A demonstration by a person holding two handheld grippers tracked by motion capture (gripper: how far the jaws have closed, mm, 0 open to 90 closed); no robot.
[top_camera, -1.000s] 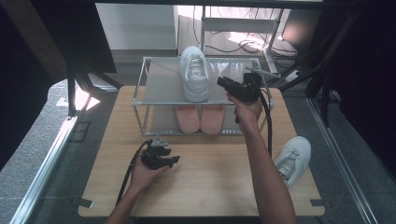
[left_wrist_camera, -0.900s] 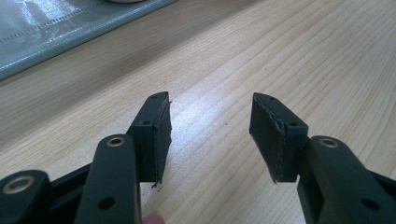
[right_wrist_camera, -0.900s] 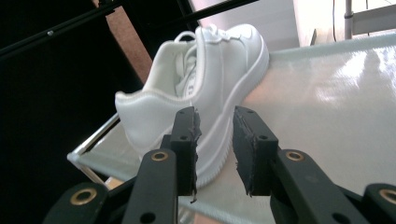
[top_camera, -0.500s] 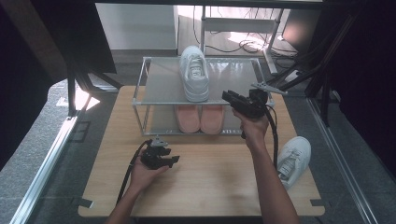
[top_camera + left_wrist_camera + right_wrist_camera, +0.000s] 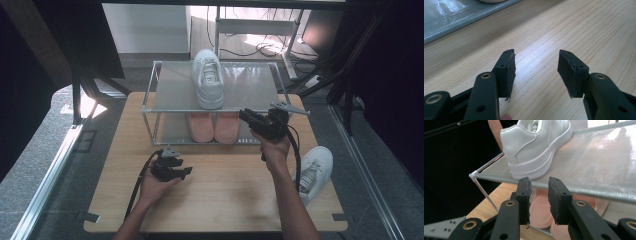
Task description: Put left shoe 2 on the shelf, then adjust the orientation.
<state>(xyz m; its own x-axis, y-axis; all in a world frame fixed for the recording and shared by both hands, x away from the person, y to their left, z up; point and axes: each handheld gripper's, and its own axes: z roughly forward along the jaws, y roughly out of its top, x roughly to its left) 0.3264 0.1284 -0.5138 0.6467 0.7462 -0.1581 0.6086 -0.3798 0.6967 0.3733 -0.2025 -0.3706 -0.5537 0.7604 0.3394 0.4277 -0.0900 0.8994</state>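
right gripper view: pink shoes [image 5: 541, 212] under rack shelf [image 5: 604, 162].

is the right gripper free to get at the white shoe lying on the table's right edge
Probably yes. The right gripper holds nothing, jaws a little apart, in front of the rack; bare table lies between it and the white shoe, only its own cable nearby.
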